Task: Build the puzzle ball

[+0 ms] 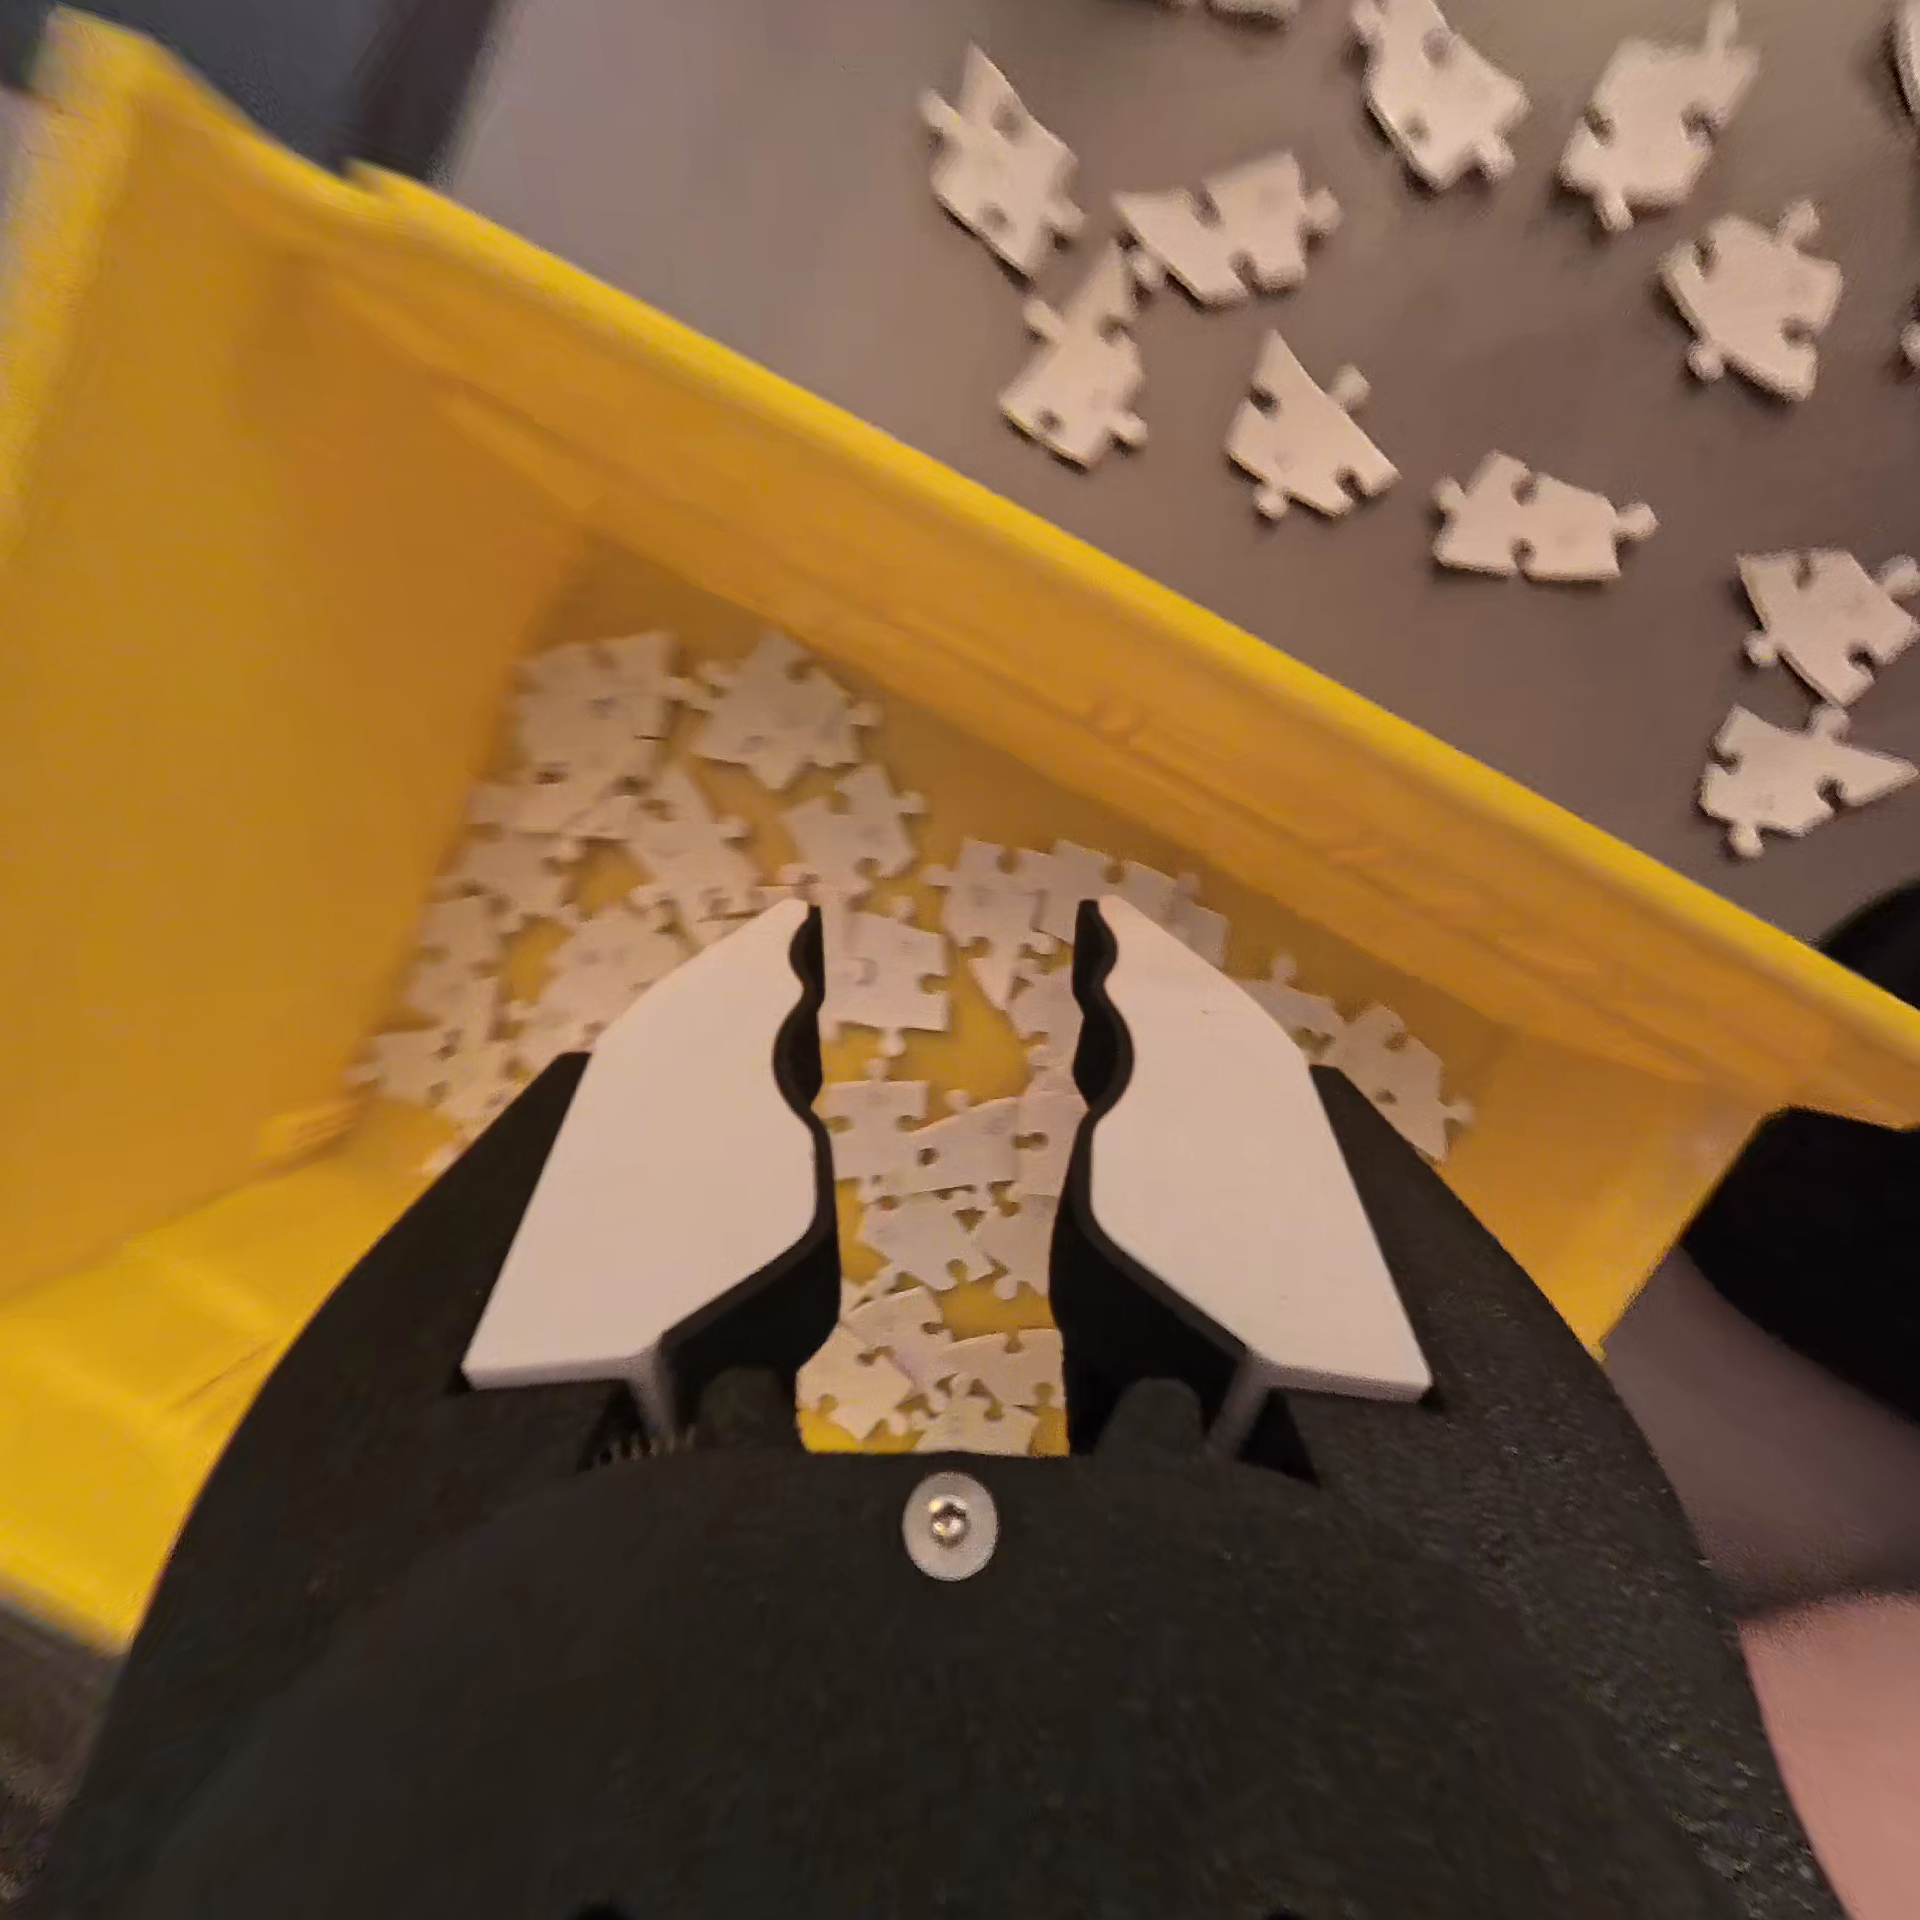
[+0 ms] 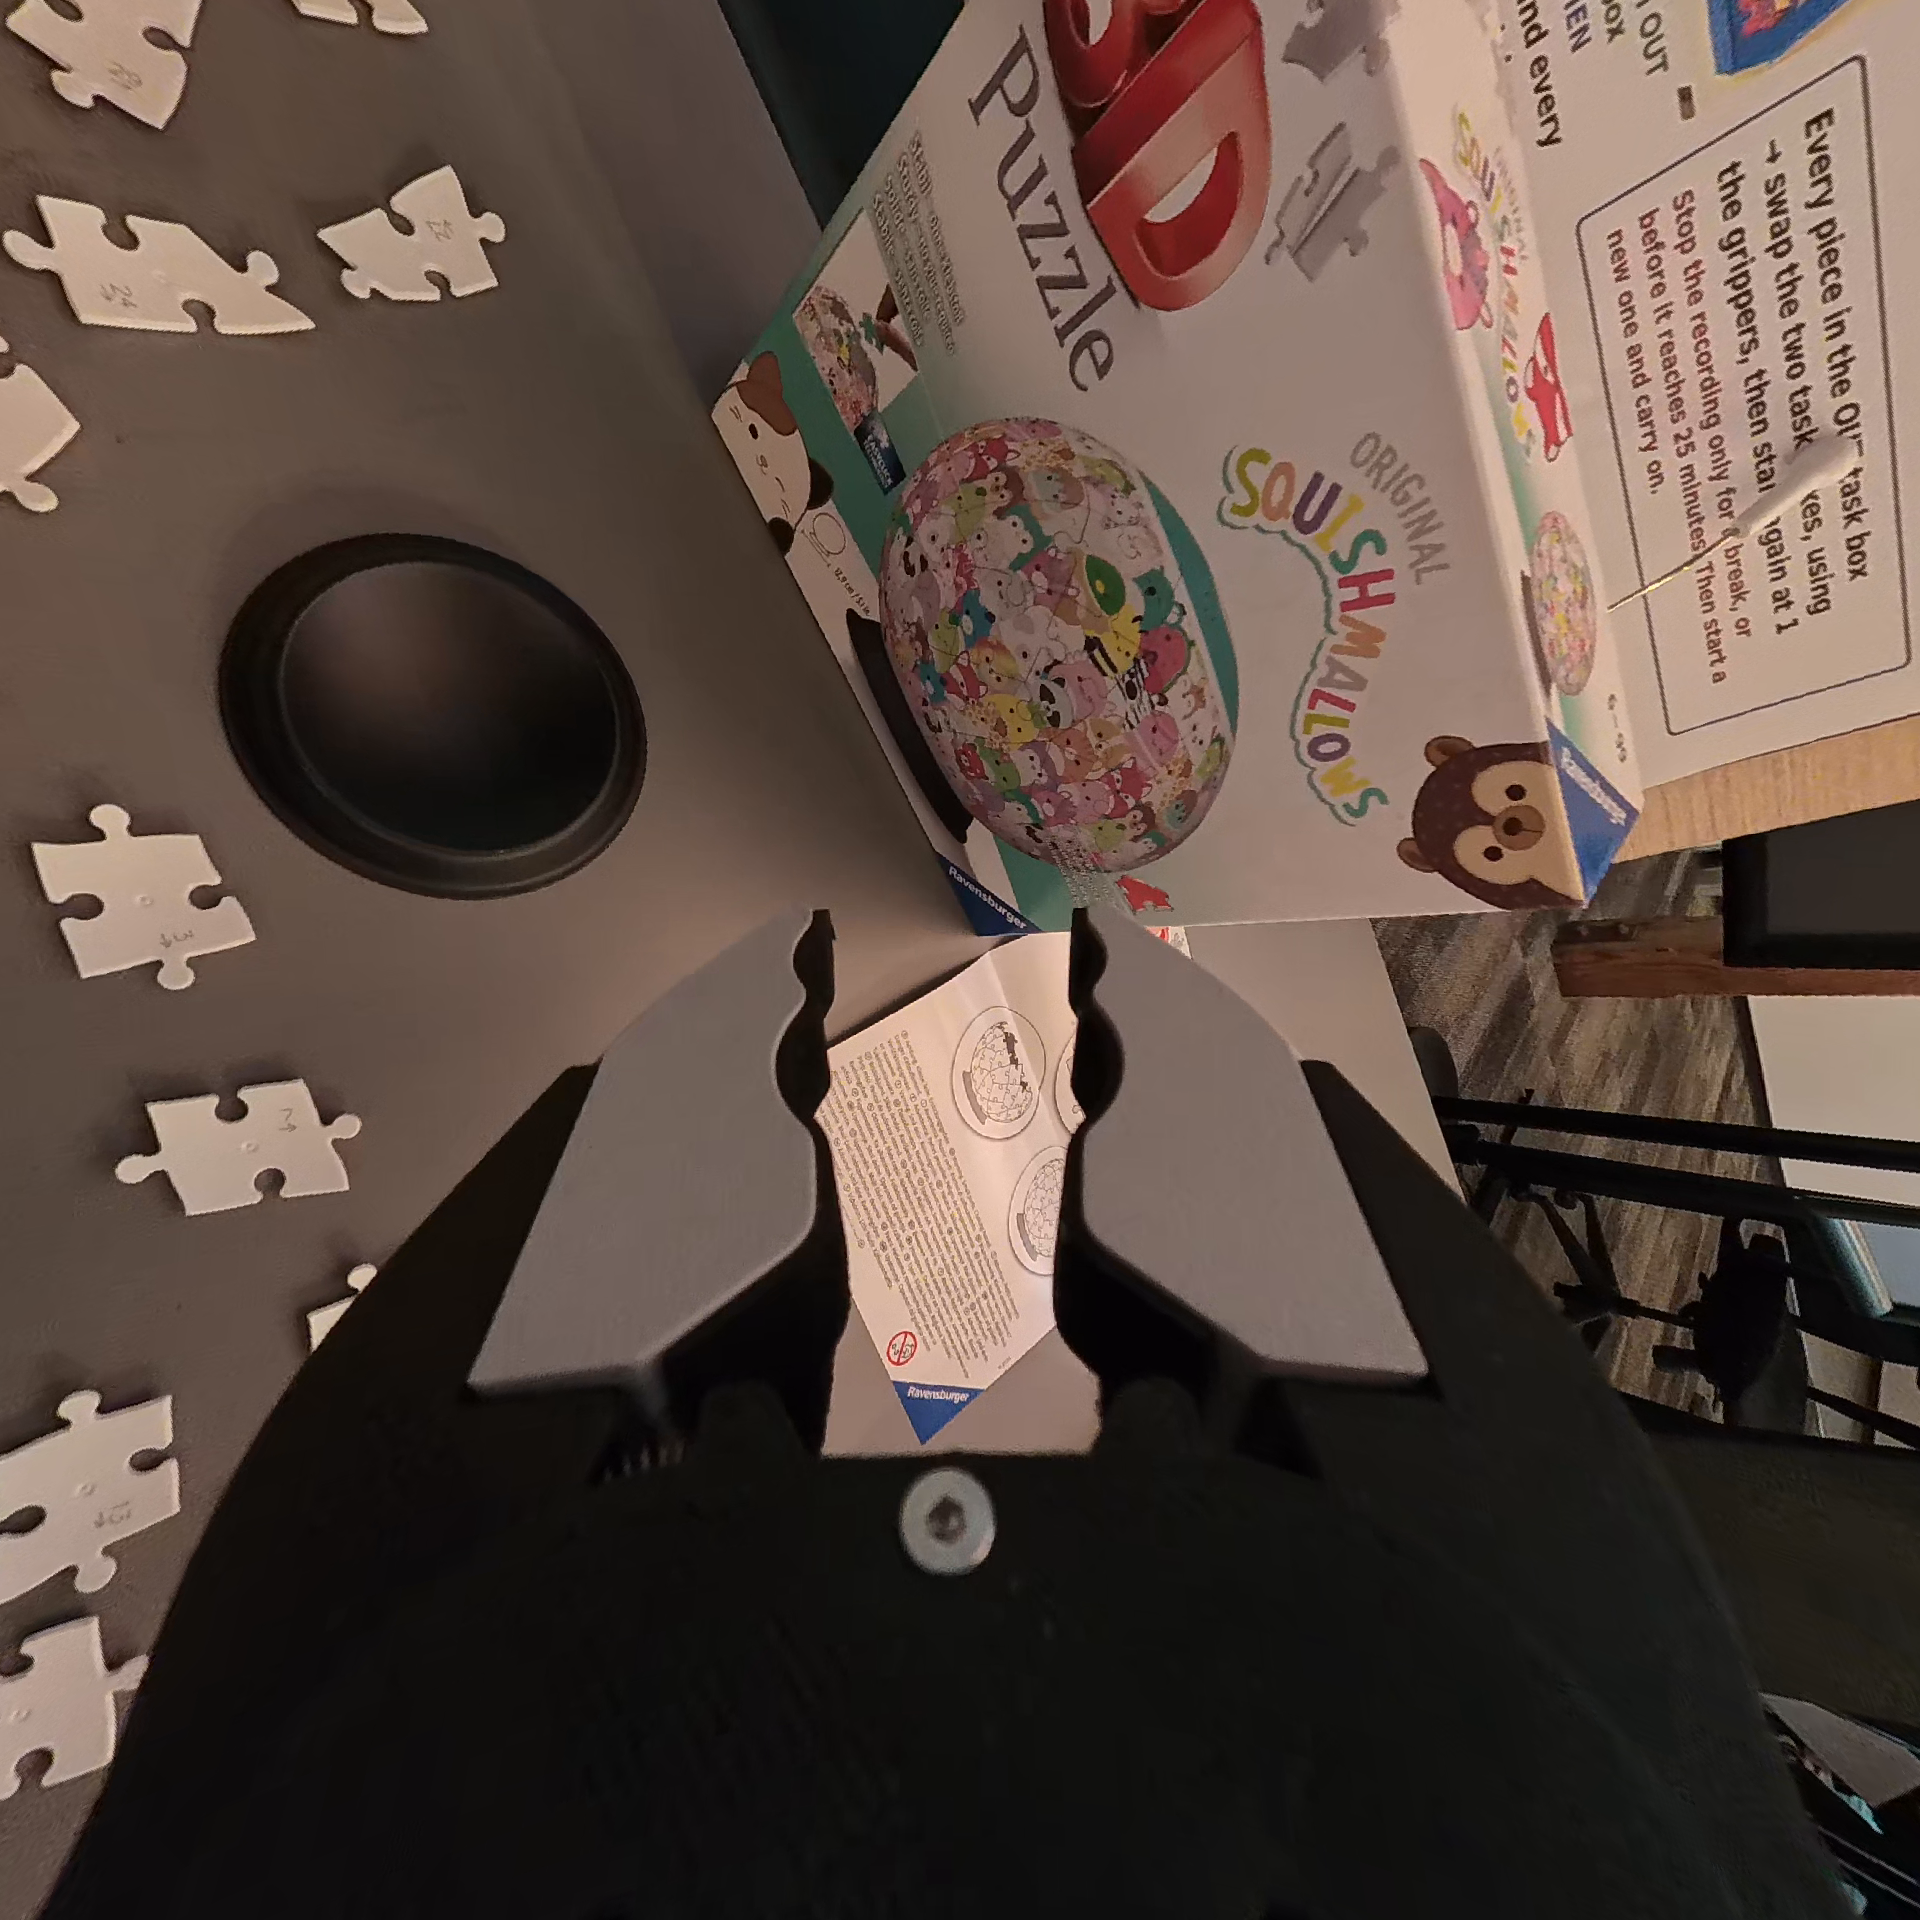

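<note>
In the left wrist view, my left gripper is open and empty, held over a yellow bin whose floor holds a heap of white puzzle pieces, blank side up. Several more white pieces lie spread on the grey table beyond the bin. In the right wrist view, my right gripper is open and empty above a folded instruction sheet. A black round stand sits on the table to its left, with white pieces laid out around it.
The puzzle box with a colourful ball picture stands ahead of the right gripper, next to a printed card. The table edge, carpet and a tripod lie to the right. A dark sleeve shows at the bin's right corner. One gripper's finger ends stand about 40 cm off the other's. The printed card is about 20 cm from my right fingertips and 45 cm from my left.
</note>
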`<state>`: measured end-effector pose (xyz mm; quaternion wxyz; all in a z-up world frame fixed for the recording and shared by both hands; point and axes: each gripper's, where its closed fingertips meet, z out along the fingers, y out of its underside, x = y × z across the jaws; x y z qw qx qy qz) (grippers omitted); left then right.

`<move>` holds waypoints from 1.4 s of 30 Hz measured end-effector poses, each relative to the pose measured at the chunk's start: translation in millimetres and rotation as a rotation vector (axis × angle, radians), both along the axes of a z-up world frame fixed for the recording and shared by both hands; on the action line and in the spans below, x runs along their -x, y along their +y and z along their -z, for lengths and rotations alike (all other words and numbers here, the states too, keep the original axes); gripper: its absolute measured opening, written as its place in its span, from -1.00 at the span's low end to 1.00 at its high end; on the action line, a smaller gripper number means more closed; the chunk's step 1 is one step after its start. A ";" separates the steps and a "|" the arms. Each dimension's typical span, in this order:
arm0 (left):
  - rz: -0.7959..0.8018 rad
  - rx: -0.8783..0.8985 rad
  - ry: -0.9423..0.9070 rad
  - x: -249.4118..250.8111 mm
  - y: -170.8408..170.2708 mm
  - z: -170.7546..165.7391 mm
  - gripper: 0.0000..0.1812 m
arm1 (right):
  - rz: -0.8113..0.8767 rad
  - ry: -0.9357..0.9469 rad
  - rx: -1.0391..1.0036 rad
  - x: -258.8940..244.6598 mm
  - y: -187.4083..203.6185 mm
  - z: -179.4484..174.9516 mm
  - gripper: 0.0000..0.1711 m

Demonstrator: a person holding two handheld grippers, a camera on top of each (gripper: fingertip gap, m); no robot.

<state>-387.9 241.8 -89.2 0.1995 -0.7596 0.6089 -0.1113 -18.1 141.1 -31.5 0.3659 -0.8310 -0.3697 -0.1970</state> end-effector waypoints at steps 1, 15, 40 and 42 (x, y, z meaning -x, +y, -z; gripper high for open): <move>-0.054 -0.031 -0.034 2.7 8.6 -10.5 -0.51 | 0.000 -0.002 0.002 0.1 0.0 0.5 -0.47; -0.417 0.042 0.014 36.3 53.1 11.0 -0.59 | -0.007 -0.014 0.002 0.8 -1.0 -0.1 -0.47; -0.780 0.175 -0.092 38.6 89.7 45.2 -0.50 | -0.008 -0.037 0.046 -1.1 -2.4 9.3 -0.47; -0.777 0.180 -0.098 36.9 90.1 46.6 -0.50 | -0.010 -0.038 0.050 -0.6 -2.5 10.2 -0.47</move>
